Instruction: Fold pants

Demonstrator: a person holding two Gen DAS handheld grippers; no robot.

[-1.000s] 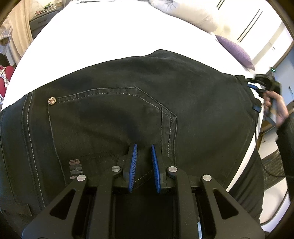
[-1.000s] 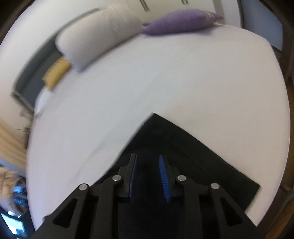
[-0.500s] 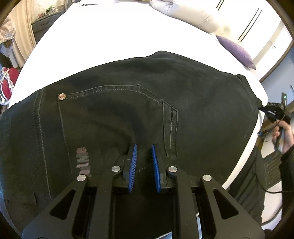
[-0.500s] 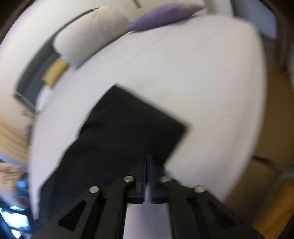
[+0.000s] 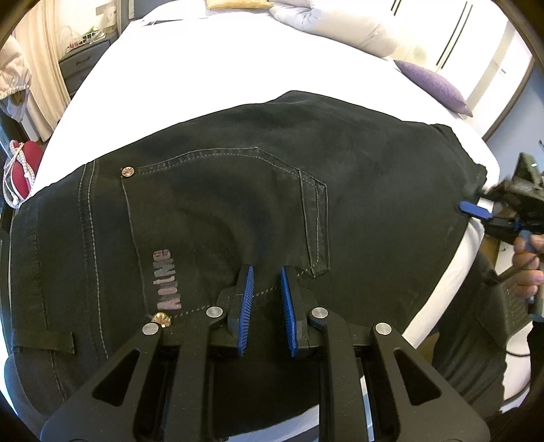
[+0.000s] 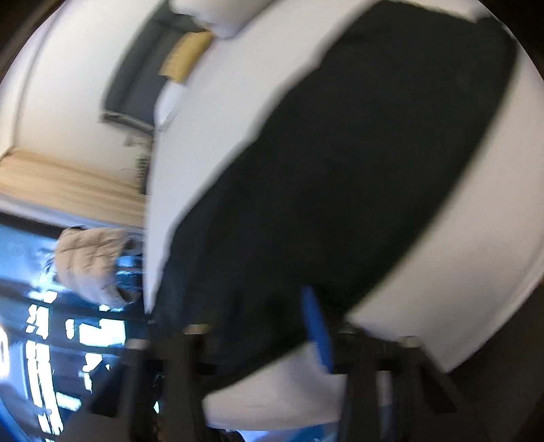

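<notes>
Black jeans [image 5: 238, 190] lie flat on the white bed [image 5: 210, 57], back pocket up, with a pink logo and stitching. My left gripper [image 5: 266, 282] hovers just above the pocket's lower edge, open and empty. My right gripper [image 5: 476, 210] shows at the right edge of the left wrist view, next to the jeans' right end, fingers apart. In the blurred right wrist view the jeans [image 6: 340, 176] run away diagonally; one blue finger [image 6: 318, 326] shows over the fabric's near end, the other is hidden against the dark cloth.
A white pillow [image 5: 340, 23] and a purple cushion [image 5: 431, 85] lie at the bed's far side, with a yellow cushion [image 5: 234, 4] beyond. A red object [image 5: 23, 166] and drawers [image 5: 85, 61] stand to the left. The bed's edge runs along the right.
My right gripper, shut half a second ago, has opened and swung to the jeans' right end. The left gripper has drawn back slightly; it stays open.
</notes>
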